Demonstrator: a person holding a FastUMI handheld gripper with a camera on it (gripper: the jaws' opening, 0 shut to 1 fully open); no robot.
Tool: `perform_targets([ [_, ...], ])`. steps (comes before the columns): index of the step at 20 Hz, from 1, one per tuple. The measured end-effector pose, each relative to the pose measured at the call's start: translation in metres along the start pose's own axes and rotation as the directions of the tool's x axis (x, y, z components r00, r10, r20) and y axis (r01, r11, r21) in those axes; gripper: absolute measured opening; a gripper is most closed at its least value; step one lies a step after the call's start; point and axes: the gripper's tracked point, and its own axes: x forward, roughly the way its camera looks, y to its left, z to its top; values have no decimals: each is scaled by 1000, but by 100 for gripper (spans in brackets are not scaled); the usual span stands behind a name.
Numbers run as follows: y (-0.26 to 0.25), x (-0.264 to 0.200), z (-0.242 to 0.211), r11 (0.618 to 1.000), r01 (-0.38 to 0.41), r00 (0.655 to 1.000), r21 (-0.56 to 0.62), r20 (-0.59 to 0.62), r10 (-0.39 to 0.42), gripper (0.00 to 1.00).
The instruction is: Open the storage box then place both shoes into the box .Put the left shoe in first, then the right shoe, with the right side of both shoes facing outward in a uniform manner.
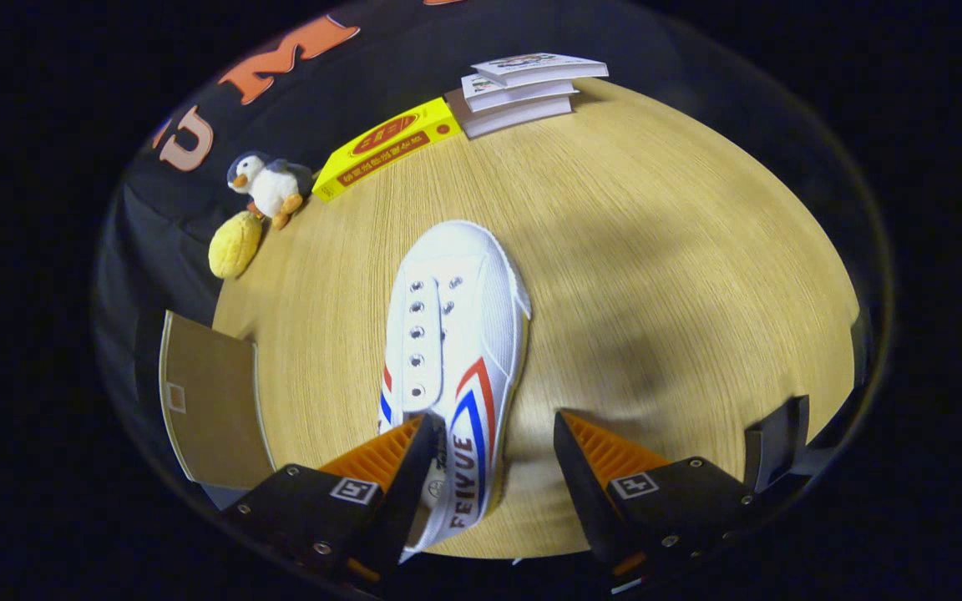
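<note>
A white canvas shoe point(456, 334) with red and blue side stripes lies on the wooden table point(681, 250), its toe pointing away from me. My gripper point(493, 430) is open, low over the shoe's heel end. The left finger point(402, 463) sits over the shoe's opening, and the striped side wall lies between the two fingers. There is a gap of bare table between the shoe and the right finger point(594, 463). A flat brown panel point(210, 401) with a small white tag, probably part of the storage box, lies left of the left finger at the table's edge.
Beyond the shoe, a penguin plush point(272, 185) and a yellow soft toy point(235, 244) sit at the far left edge. A yellow box point(385, 146) and a stack of books point(523, 88) lie at the back. A black object point(777, 438) stands right of the right finger.
</note>
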Motion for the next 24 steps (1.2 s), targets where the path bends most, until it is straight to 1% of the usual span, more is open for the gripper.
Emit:
perform_targets([
  [1,0,0,2,1000,1,1000,-12,0,-1,80],
  [2,2,3,-1,999,0,1000,-36,-15,0,77],
  [3,9,5,-2,999,-14,1000,-38,-15,14,68],
  [4,7,2,-1,1000,11,1000,-26,-4,-12,59],
  [5,6,2,-1,1000,18,1000,-19,-5,-18,46],
  [6,5,1,-1,1000,18,1000,-12,-4,-18,43],
  [8,3,-2,4,999,-10,1000,50,8,9,32],
  [9,2,-1,3,997,-26,1000,78,13,25,22],
  [10,3,0,2,993,-37,999,112,8,36,18],
  [12,8,-2,3,984,-55,999,172,9,54,14],
  [14,16,-10,7,977,-78,997,196,31,73,10],
  [17,40,-26,19,963,-141,990,229,56,132,10],
  [20,75,-55,33,964,-186,982,192,67,176,10],
  [22,105,-75,36,966,-215,976,141,59,209,10],
  [24,136,-91,35,971,-226,974,73,44,224,9],
])
